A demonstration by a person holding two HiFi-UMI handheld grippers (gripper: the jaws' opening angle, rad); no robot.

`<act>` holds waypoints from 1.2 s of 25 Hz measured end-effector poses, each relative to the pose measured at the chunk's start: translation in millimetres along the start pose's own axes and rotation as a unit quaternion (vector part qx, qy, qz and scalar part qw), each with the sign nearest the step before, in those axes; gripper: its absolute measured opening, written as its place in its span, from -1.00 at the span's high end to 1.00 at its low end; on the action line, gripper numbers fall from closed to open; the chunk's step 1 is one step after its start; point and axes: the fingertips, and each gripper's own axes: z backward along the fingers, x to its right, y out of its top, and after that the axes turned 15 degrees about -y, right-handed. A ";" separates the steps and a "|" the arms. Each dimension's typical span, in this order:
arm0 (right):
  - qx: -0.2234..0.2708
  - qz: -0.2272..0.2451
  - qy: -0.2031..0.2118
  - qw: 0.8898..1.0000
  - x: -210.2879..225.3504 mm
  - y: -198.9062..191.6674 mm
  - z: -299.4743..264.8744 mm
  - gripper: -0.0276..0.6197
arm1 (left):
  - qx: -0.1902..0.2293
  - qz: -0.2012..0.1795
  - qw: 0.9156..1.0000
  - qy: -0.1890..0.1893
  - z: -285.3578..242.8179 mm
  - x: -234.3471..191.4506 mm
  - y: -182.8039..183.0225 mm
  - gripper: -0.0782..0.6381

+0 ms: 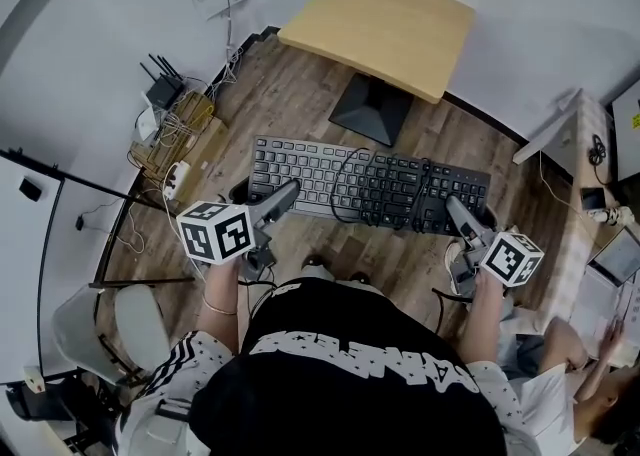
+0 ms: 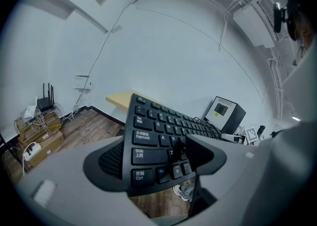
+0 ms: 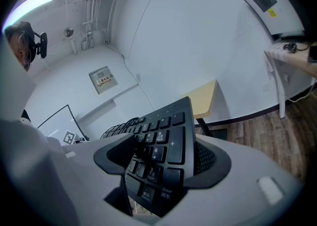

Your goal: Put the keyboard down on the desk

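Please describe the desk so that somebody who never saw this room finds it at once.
Follow the white wall at the far edge of the wooden floor: the desk stands by it, beyond the black keyboard. It alone has a pale wooden top on one black foot.

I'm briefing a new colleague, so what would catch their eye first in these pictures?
A black keyboard hangs over the wood floor, clamped at its ends by the left hand-held gripper and the right hand-held gripper. Its cable lies coiled on the keys, and a light wooden desk stands beyond.
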 end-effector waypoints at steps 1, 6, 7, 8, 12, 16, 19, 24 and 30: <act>-0.001 -0.001 0.001 1.000 -0.2 0.3 0.2 -0.12 | 0.000 0.001 1.000 0.001 0.3 0.7 0.1 -0.17; -0.006 0.000 0.009 1.000 -2.3 0.4 0.9 -0.12 | -0.001 0.005 1.000 0.012 5.6 4.8 -1.6 -0.17; -0.006 0.002 0.012 1.000 -2.2 0.2 1.4 -0.12 | 0.000 0.006 1.000 0.014 7.1 6.3 -2.9 -0.17; -0.007 0.004 0.015 1.000 -1.8 0.1 1.7 -0.12 | 0.002 0.007 1.000 0.017 8.5 7.7 -4.4 -0.17; -0.013 0.006 0.024 1.000 -1.6 -6.1 1.5 -0.12 | 0.006 0.012 1.000 0.027 14.8 9.8 -14.3 -0.17; -0.020 0.007 0.020 1.000 -2.0 -13.9 0.7 -0.12 | 0.004 0.020 0.999 0.027 17.6 5.0 -21.4 -0.17; -0.021 0.001 0.009 1.000 0.8 -17.0 -0.3 -0.12 | -0.002 0.019 1.000 0.018 10.9 -0.7 -21.4 -0.17; -0.006 0.001 -0.011 1.000 4.5 -6.8 -3.8 -0.12 | -0.006 0.015 1.000 -0.004 -7.6 -10.2 -9.9 -0.17; 0.010 0.002 -0.029 1.000 2.1 11.6 -23.4 -0.12 | -0.004 0.008 1.000 -0.028 -30.6 -31.6 15.6 -0.17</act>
